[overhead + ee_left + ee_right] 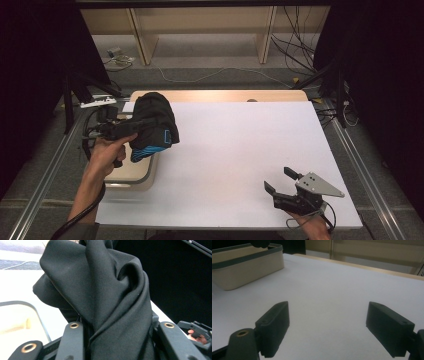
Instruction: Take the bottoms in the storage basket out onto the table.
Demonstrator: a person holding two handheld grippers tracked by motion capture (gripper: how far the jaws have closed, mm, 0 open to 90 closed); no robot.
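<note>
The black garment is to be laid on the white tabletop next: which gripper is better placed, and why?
Left. The left gripper already clamps the black garment above the beige bin. The right gripper rests open, apart, near the table's front right.

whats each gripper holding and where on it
The left gripper pinches a bunched fold of the black garment, lifted over the beige bin. The right gripper holds nothing, jaws open.

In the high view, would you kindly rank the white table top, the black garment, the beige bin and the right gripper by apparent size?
1. White table top.
2. Black garment.
3. Beige bin and right gripper: unsure, since the garment hides much of the bin.
</note>
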